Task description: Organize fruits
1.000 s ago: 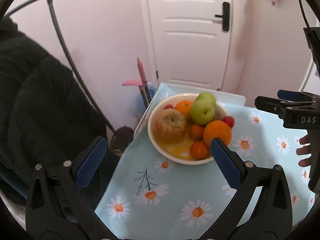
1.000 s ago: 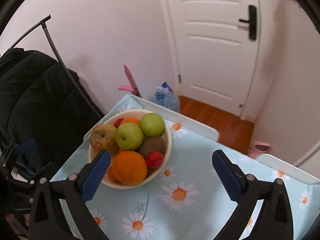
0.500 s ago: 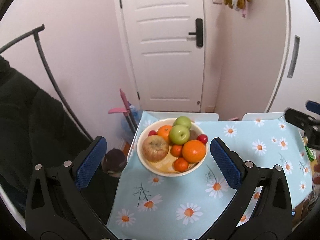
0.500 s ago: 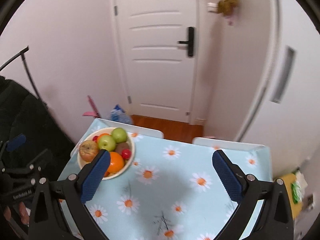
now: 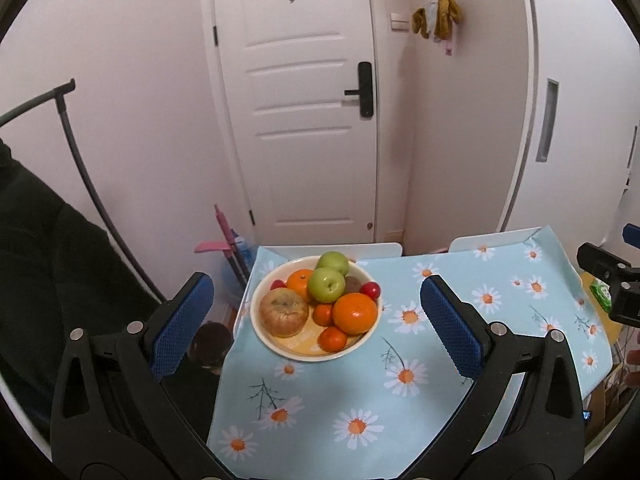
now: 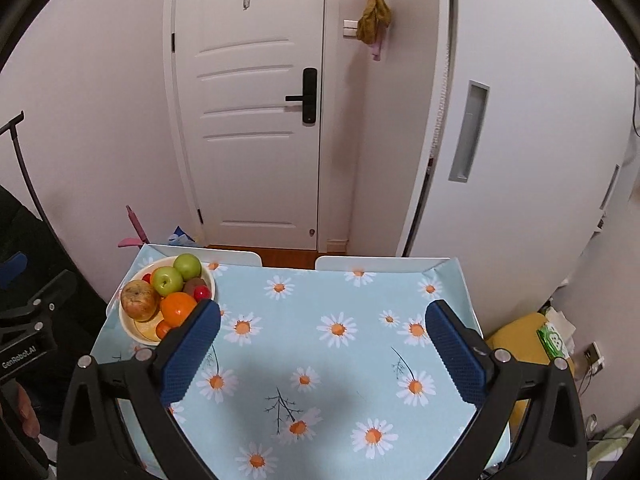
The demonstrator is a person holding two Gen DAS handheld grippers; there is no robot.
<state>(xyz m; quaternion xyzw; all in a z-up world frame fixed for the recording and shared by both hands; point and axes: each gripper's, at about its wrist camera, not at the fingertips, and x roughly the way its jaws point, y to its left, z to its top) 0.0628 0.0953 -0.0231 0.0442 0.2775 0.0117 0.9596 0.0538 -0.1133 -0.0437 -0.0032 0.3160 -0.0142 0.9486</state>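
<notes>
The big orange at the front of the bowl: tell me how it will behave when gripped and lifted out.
The big orange looks round and smooth, so it may slip between flat pads. It lies against smaller fruit in the bowl; lifting it could set those rolling. It seems firm enough for a moderate squeeze.

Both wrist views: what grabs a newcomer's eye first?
The bowl heaped with fruit at the table's far left corner: two green apples, a big orange and a browned, blemished apple. Around it spreads the blue daisy-print tablecloth, otherwise bare. Low in each view, the left gripper and right gripper show open, holding nothing.
</notes>
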